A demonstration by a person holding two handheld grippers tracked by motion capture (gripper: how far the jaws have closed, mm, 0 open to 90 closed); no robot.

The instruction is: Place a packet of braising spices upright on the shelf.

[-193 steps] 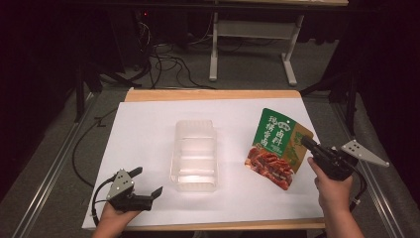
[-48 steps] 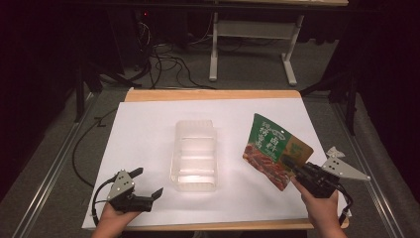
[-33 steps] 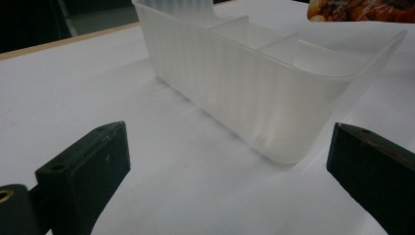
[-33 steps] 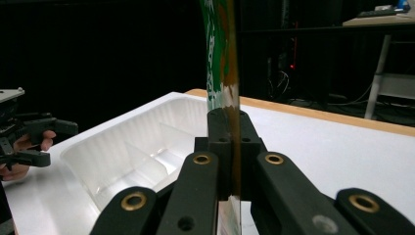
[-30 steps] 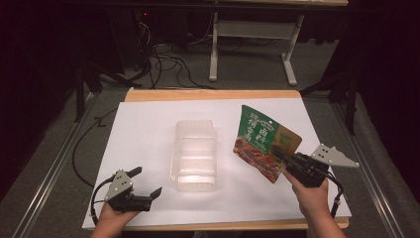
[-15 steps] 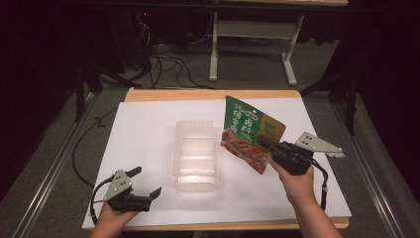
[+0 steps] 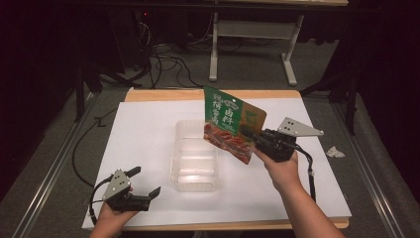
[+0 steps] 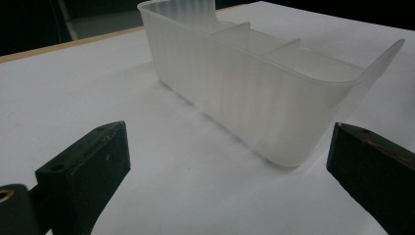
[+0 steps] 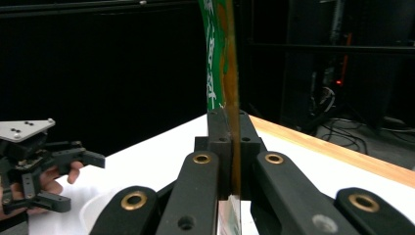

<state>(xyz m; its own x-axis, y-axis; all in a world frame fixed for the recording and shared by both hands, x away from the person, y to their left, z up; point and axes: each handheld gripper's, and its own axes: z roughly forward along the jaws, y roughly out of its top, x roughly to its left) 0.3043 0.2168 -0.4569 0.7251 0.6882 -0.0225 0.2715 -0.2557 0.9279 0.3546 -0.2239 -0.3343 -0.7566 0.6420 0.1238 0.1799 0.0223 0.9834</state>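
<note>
A green and red snack pouch (image 7: 229,125) hangs in the air over the right rim of a clear plastic tray (image 7: 195,157), with my right gripper (image 7: 250,136) shut on its right edge. In the right gripper view the pouch (image 9: 219,58) stands edge-on, pinched between the two jaws. The divided tray (image 8: 254,73) lies in the middle of the white sheet. My left gripper (image 7: 146,182) rests open at the front left of the table, pointing toward the tray; the left gripper view shows bare paper between its fingers (image 8: 88,164).
A white sheet (image 7: 148,134) covers the wooden table (image 7: 163,94). Cables and a white desk frame (image 7: 250,47) are on the floor beyond the far edge. A crumpled scrap (image 7: 336,151) lies on the floor at the right. Metal rails run along both sides.
My right gripper has carried the pouch leftward from the table's right side to above the tray's right rim. The left gripper has stayed put.
</note>
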